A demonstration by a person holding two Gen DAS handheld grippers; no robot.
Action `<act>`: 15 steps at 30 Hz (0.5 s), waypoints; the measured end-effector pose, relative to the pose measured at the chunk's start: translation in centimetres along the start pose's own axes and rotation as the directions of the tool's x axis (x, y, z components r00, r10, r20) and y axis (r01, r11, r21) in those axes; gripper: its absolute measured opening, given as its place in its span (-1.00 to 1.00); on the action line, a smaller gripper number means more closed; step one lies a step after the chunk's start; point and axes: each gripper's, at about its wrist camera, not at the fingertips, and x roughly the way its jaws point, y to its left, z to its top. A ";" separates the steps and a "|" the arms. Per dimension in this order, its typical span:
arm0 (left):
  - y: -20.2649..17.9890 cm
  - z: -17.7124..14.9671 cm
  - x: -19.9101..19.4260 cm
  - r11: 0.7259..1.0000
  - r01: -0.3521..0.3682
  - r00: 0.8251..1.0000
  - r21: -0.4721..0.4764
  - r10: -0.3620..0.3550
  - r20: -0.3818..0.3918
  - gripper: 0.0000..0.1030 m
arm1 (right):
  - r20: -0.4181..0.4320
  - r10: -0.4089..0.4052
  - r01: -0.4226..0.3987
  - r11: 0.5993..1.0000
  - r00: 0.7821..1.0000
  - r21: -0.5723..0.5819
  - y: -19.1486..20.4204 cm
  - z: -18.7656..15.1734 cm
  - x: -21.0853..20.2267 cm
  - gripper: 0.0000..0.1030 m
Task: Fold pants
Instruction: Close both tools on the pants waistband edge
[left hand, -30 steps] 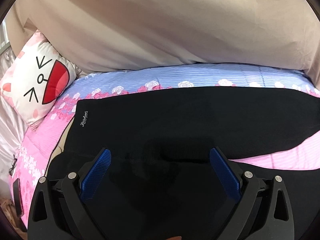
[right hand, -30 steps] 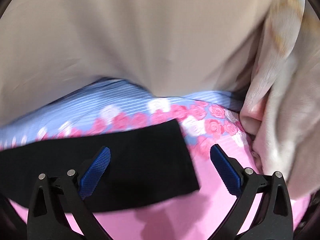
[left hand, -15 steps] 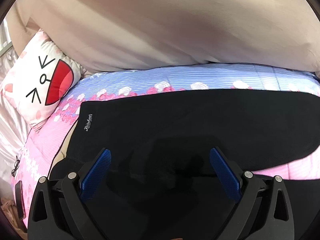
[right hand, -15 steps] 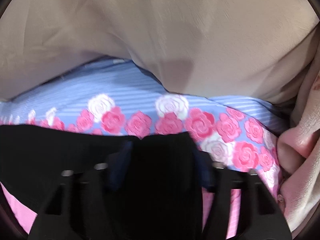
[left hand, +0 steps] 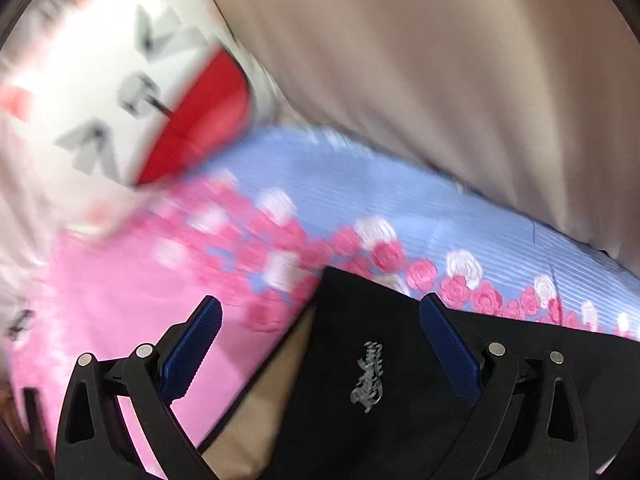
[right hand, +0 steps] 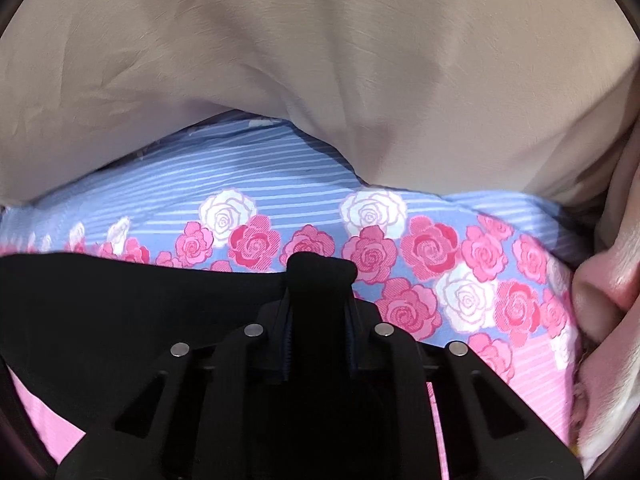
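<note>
Left wrist view, left gripper [left hand: 318, 330] jaws wide, empty, over logo corner of black pants [left hand: 372, 380] on floral sheet [left hand: 360, 184], pillow [left hand: 120, 92] at 10 o'clock, right wrist view, right gripper [right hand: 319, 300] just closed, pinching pants hem [right hand: 322, 270], leg running toward 9 o'clock.

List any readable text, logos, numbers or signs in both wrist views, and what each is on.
Silver script logo on the black fabric pants, near the waist corner: cursive lettering, too blurred and ornate to read.
White cartoon-face pillow with red mouth: drawn face marks only, no letters.
Floral pink and blue striped bedsheet: rose print, no text.
Right wrist view: no text anywhere.
</note>
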 end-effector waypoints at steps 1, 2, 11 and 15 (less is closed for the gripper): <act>0.0 0.5 1.5 1.000 0.018 0.999 0.002 -0.018 -0.039 0.87 | 0.000 0.001 -0.001 1.000 1.000 0.007 -0.2 0.0 -0.1 -0.62; -0.4 0.7 2.6 1.000 0.008 0.998 0.021 -0.007 -0.057 0.87 | 0.000 -0.003 0.003 1.000 1.000 0.010 -0.3 -0.1 -0.1 -0.61; -3.0 1.3 4.7 0.989 0.077 0.987 0.127 -0.057 -0.152 -0.93 | 0.005 -0.047 0.047 0.999 0.999 0.007 1.0 0.2 -0.4 -0.72; -2.3 1.7 1.0 0.987 0.128 0.990 0.094 -0.121 -0.078 -0.95 | 0.074 -0.055 0.055 0.998 0.996 0.000 2.1 -0.1 -3.2 -0.74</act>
